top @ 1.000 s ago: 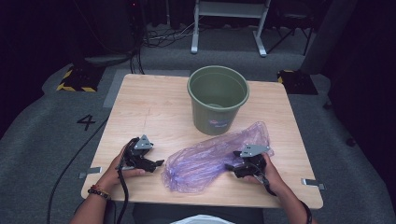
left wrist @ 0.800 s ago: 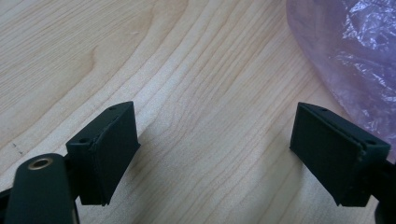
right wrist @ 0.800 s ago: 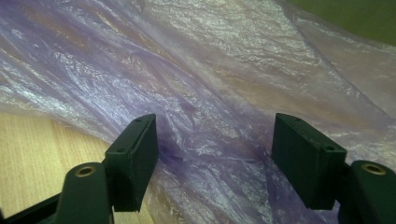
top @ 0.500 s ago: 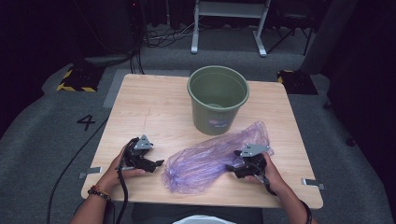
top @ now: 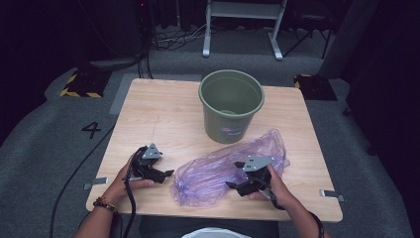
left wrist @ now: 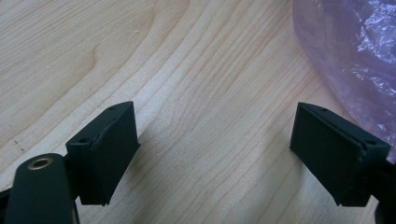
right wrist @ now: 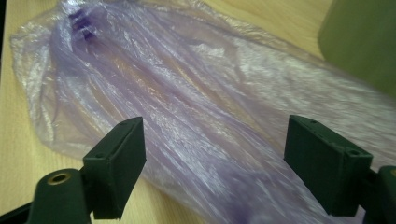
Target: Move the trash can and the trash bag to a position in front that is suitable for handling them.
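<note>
1. Jaws of right gripper (right wrist: 212, 175) gaping wide, just been opening, hovering over purple plastic bag (top: 223, 168), nothing pinched.
2. Left gripper (left wrist: 212, 154) jaws standing open.
3. Bag lying on counter (top: 163, 114) beside green bucket (top: 231, 105).

A translucent purple plastic bag (top: 233, 168) lies on the pale wood-grain tabletop (top: 163, 114). The round plastic bucket (top: 231, 105) is olive green. Both grippers have black jaws with grey top plates.
</note>
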`<state>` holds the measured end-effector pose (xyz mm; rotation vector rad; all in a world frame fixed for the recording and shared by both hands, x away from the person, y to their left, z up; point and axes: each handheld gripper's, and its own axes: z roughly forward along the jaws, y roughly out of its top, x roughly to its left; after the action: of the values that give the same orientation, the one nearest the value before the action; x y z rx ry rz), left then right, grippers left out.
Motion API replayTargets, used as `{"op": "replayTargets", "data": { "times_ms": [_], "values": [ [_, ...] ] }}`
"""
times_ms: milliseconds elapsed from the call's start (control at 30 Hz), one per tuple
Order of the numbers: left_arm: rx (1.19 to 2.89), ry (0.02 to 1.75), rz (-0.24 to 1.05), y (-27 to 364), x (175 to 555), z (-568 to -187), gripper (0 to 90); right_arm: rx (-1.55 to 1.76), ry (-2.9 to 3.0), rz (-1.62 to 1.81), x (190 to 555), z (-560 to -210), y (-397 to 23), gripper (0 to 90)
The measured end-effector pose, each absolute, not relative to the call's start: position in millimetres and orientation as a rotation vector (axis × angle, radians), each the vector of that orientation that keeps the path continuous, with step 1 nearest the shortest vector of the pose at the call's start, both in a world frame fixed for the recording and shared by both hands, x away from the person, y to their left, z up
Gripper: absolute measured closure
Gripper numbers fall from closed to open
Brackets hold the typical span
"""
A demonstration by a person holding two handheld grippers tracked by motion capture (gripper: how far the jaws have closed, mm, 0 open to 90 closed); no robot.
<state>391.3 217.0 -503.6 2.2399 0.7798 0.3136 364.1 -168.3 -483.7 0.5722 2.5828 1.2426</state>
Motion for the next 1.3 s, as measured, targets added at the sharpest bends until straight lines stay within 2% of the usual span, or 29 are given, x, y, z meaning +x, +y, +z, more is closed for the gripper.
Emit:
{"op": "replayTargets", "data": {
  "times_ms": [167, 300, 433, 567, 633, 667, 700, 1000, 1133, 1233, 1267, 1300],
  "values": [
    [2.241, 0.774, 0.318, 217, 392, -504, 14.8, 0.552, 2.609, 1.187, 365, -495, -161, 21.0],
    [2.242, 0.774, 0.319, 217, 392, -504, 14.8, 0.553, 2.621, 1.191, 366, -501, -157, 25.3],
    [2.242, 0.775, 0.319, 217, 392, -504, 14.8, 0.556, 2.634, 1.197, 368, -502, -157, 42.0],
    [2.241, 0.778, 0.316, 217, 391, -504, 14.8, 0.578, 2.629, 1.175, 373, -499, -166, 65.8],
    [2.241, 0.777, 0.316, 217, 391, -504, 14.9, 0.590, 2.619, 1.165, 374, -499, -170, 72.3],
    [2.241, 0.777, 0.316, 217, 391, -504, 14.8, 0.590, 2.619, 1.165, 374, -499, -170, 72.3],
    [2.241, 0.777, 0.316, 217, 391, -504, 14.9, 0.611, 2.600, 1.149, 376, -498, -176, 79.2],
    [2.240, 0.778, 0.315, 217, 391, -504, 14.8, 0.820, 2.490, 1.071, 388, -497, -214, 81.1],
    [2.241, 0.777, 0.317, 217, 391, -504, 14.8, 0.897, 2.446, 1.049, 391, -496, -228, 78.7],
    [2.240, 0.779, 0.314, 217, 391, -504, 14.8, 0.909, 2.418, 1.041, 388, -495, -241, 61.2],
    [2.240, 0.779, 0.314, 217, 391, -504, 14.9, 0.909, 2.418, 1.041, 388, -495, -241, 61.2],
    [2.241, 0.777, 0.315, 217, 391, -504, 14.9, 0.901, 2.419, 1.042, 386, -494, -242, 55.5]
  ]
}}
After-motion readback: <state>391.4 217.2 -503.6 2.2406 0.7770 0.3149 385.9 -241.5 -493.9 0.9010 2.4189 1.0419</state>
